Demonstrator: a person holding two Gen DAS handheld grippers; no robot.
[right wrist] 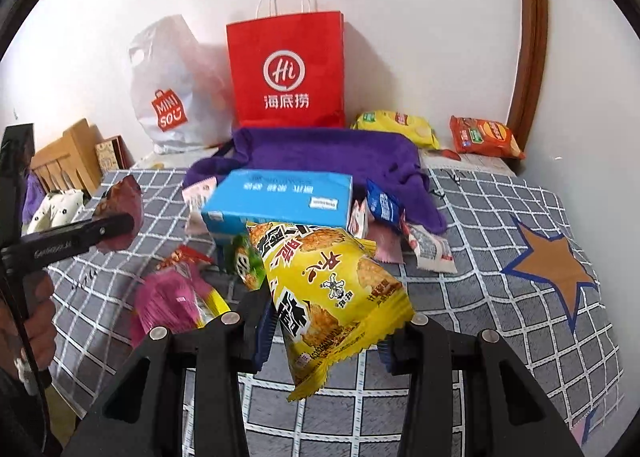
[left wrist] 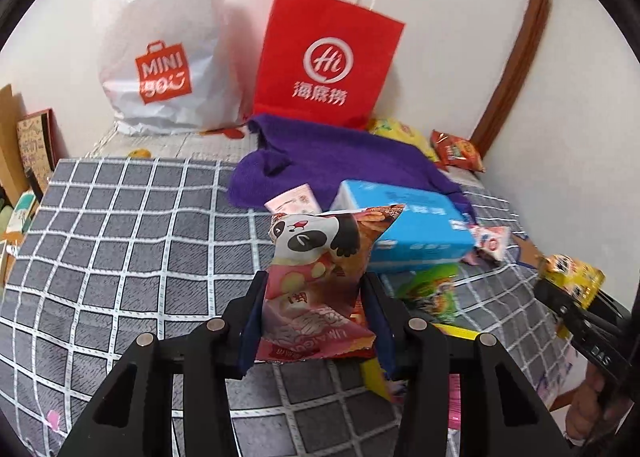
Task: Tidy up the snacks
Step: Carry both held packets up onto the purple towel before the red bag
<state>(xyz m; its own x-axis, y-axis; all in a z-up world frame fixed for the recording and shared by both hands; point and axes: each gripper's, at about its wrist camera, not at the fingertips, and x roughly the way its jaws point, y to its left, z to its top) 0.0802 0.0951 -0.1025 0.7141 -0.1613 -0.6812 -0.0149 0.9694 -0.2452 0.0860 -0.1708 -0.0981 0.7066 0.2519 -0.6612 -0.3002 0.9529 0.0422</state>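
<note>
The left gripper (left wrist: 314, 321) is clamped on a pink panda snack packet (left wrist: 316, 289), held at lower centre of its frame above the grey checked cloth (left wrist: 132, 225); the right gripper (right wrist: 328, 321) pinches a yellow snack packet (right wrist: 332, 297), also lifted at lower centre; behind lie a blue box (right wrist: 280, 197) and purple towel (right wrist: 328, 153); a red paper bag (right wrist: 286, 73) and white plastic bag (left wrist: 160, 49) stand against the wall.

The bed's (right wrist: 520, 225) near edge is cut off by both frames. The green packet (right wrist: 246, 261) and the pink packet (left wrist: 292, 199) are largely hidden by the blue box (right wrist: 280, 197). The right tool (left wrist: 576, 309) is cut off at the left wrist frame's edge, its fingertips covered by the yellow packet (right wrist: 332, 289).
</note>
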